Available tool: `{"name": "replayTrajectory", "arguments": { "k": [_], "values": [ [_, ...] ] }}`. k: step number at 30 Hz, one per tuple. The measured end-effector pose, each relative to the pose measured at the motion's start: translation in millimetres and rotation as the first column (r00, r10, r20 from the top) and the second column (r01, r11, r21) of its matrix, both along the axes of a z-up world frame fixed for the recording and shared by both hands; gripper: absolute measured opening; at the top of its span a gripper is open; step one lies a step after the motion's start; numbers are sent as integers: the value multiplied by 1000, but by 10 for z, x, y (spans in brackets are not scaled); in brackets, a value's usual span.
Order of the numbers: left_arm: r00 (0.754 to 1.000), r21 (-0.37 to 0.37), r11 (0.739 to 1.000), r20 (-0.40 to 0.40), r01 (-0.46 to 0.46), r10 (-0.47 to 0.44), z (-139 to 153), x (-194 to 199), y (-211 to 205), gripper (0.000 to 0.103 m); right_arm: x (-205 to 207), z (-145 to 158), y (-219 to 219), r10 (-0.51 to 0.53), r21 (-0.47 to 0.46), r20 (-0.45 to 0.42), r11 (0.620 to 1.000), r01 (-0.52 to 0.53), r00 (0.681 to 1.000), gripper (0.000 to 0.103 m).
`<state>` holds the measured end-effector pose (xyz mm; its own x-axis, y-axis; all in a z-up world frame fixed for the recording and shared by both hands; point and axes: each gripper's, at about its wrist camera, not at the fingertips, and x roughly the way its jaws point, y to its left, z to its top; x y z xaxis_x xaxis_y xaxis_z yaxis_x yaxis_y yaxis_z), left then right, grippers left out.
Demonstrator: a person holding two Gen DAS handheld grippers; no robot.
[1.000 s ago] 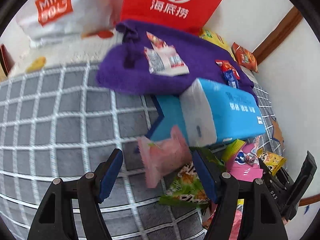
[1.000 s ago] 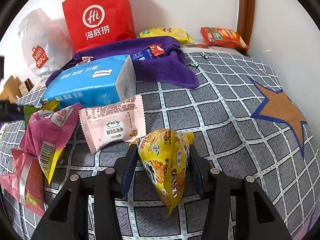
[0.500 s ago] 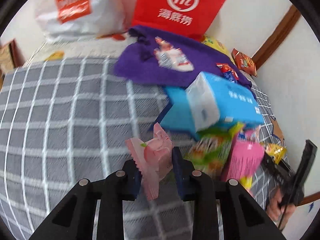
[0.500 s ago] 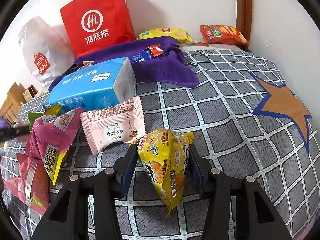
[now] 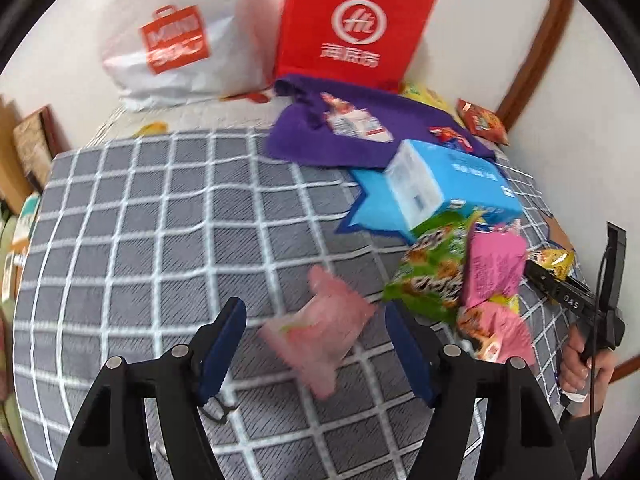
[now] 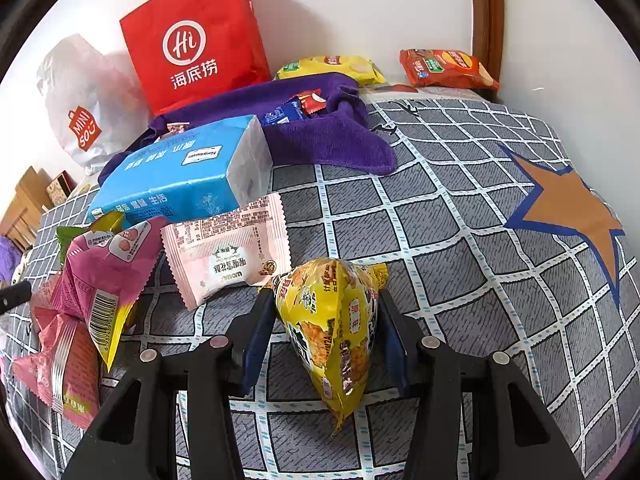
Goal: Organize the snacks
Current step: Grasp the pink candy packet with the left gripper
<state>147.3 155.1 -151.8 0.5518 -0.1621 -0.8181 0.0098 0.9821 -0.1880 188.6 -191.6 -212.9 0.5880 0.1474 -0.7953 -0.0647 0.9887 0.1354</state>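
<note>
Snack sorting on the grey checked bedspread (image 5: pixel 120 240)

Left gripper (image 5: pixel 314 336) jaws are opening, blurry pink snack packet (image 5: pixel 320 332) sits between them, looks loose but hard to tell. Right gripper (image 6: pixel 326 328) is clamped on a yellow snack bag (image 6: pixel 332 320), just in front of the pale pink packet (image 6: pixel 228 256) and blue tissue pack (image 6: pixel 188 176).

Grey checked blanket (image 6: pixel 460 248); purple towel (image 6: pixel 332 140); yellow packet (image 6: pixel 336 320).
</note>
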Motion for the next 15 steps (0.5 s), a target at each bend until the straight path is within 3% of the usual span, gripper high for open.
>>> {"name": "replayTrajectory", "arguments": {
  "k": [4, 7, 12, 13, 15],
  "values": [
    [998, 15, 998, -26, 58, -57, -111, 160, -160, 70, 2, -6, -6, 1, 2, -1, 1000, -1, 1000, 50],
    [993, -10, 997, -94, 72, -73, -278, 168, -206, 68, 3, -8, -14, 1, 11, -2, 1000, -1, 1000, 50],
    [994, 67, 993, -67, 96, -91, -302, 0, -356, 68, 1, -9, -18, 0, 20, -2, 1000, 0, 1000, 50],
    [994, 87, 992, -60, 91, -86, -307, -8, -380, 66, 2, -9, -19, 0, 20, -2, 1000, 0, 1000, 50],
    [997, 136, 988, -47, 67, -61, -322, -7, -391, 45, 1, -9, -18, 0, 21, -3, 1000, 1, 1000, 50]
  ]
}}
